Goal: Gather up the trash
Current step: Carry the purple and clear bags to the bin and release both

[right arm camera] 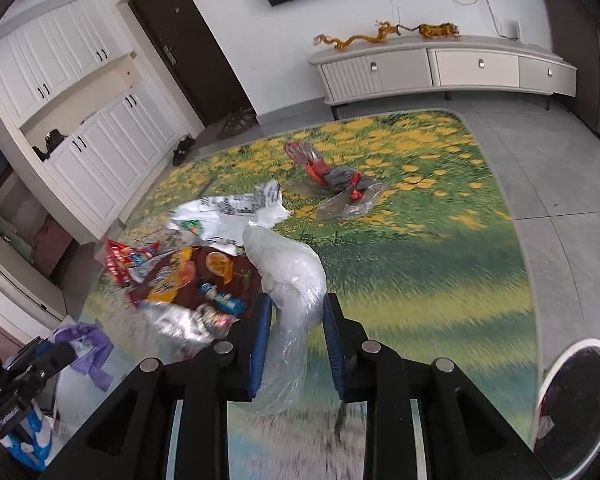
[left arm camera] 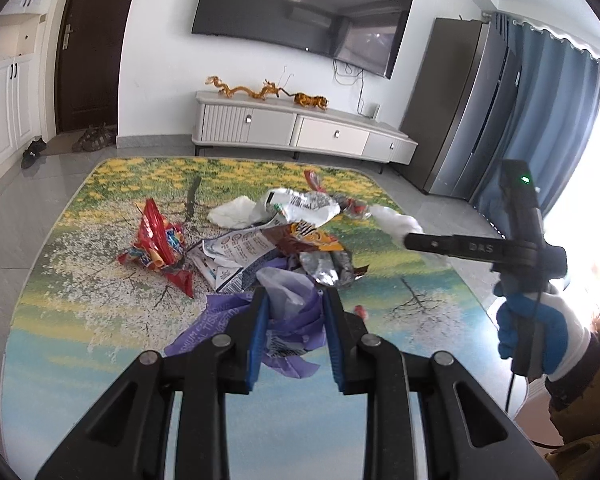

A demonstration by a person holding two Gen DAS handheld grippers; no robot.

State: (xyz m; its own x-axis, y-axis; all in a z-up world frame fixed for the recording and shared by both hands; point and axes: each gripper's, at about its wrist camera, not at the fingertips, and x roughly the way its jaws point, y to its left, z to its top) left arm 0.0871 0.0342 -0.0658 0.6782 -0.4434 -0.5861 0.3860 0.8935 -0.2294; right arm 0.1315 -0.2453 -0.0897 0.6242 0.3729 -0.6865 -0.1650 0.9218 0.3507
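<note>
A heap of trash lies on a flower-print rug (left arm camera: 80,280): a red snack bag (left arm camera: 158,244), a white printed wrapper (left arm camera: 304,208), a brown snack bag (left arm camera: 312,238) and a silver foil wrapper (left arm camera: 328,266). My left gripper (left arm camera: 294,300) is shut on a purple tissue wrapper (left arm camera: 296,320). My right gripper (right arm camera: 296,308) is shut on a clear plastic bag (right arm camera: 288,276), held above the rug. The right gripper also shows in the left wrist view (left arm camera: 420,240), to the right of the heap. A red and grey wrapper (right arm camera: 332,176) lies apart, farther up the rug.
A round white bin (right arm camera: 580,400) with a dark inside stands at the right edge of the rug. A white TV cabinet (left arm camera: 300,128) stands against the far wall, a tall fridge (left arm camera: 460,112) to its right. White cupboards (right arm camera: 80,120) and shoes are at left.
</note>
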